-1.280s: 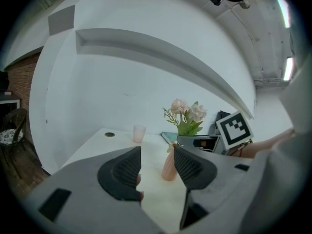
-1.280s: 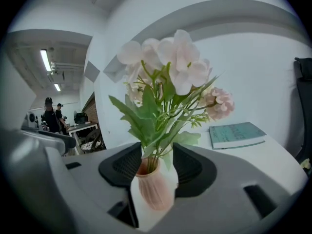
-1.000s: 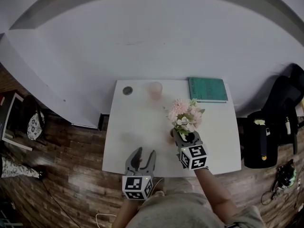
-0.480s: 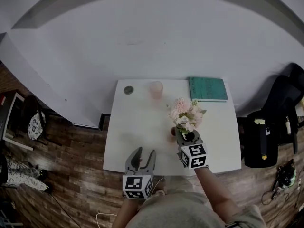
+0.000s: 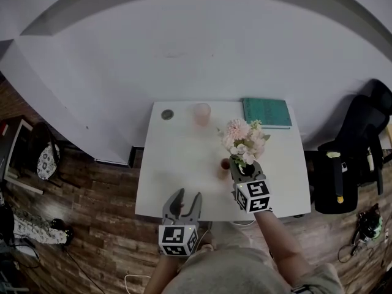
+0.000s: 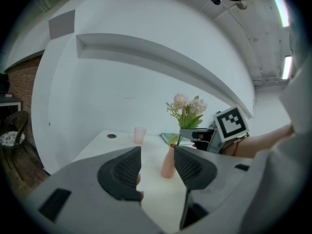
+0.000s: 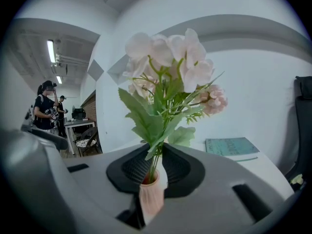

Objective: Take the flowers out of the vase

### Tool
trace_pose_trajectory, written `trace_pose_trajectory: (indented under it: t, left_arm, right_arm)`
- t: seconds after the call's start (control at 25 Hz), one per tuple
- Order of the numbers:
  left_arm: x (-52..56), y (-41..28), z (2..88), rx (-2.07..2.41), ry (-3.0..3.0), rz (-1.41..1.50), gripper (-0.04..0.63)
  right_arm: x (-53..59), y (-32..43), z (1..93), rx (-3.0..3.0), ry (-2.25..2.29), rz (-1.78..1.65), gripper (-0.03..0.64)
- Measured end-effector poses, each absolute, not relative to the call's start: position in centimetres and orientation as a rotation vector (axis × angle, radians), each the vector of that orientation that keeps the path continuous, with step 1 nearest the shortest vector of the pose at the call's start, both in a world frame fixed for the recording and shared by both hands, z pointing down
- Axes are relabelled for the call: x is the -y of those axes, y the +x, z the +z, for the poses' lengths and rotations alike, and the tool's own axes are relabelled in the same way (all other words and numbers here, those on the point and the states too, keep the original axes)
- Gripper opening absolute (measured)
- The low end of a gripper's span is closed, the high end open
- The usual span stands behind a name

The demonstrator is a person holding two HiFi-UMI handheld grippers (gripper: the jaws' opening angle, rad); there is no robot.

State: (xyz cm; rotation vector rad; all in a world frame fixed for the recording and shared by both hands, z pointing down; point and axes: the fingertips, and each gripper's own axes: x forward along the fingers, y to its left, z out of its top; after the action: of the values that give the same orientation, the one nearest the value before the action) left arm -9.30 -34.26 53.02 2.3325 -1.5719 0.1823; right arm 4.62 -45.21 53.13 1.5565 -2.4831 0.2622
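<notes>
A bunch of pale pink flowers (image 5: 245,141) with green leaves has its stems between the pads of my right gripper (image 5: 241,169), whose jaws have just been closing and now pinch them. In the right gripper view the stems (image 7: 155,162) run down into the mouth of the ribbed pink vase (image 7: 151,199). The vase (image 5: 223,167) stands upright on the white table (image 5: 177,164), just left of that gripper. My left gripper (image 5: 182,199) hovers open at the table's near edge with nothing in it. In its own view the vase (image 6: 168,164) shows through the gap, with the flowers (image 6: 187,108) above.
A teal book (image 5: 267,113) lies at the table's far right corner. A pink cup (image 5: 201,113) and a small dark round thing (image 5: 167,114) sit along the far edge. A black chair (image 5: 343,176) stands right of the table. People (image 7: 46,108) stand far off.
My right gripper has risen with the flowers in it, so the vase now shows apart from the blooms. The left gripper has stayed put.
</notes>
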Motion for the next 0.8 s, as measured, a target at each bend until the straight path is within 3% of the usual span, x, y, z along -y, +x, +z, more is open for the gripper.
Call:
trace_pose_trajectory:
  t: [0.8]
  left_arm:
    - [28.5,-10.0,51.0,1.566,2.376,0.152,0.201]
  right_arm:
    - [42.1,4.8,45.4,2.530,1.666,0.064,0.064]
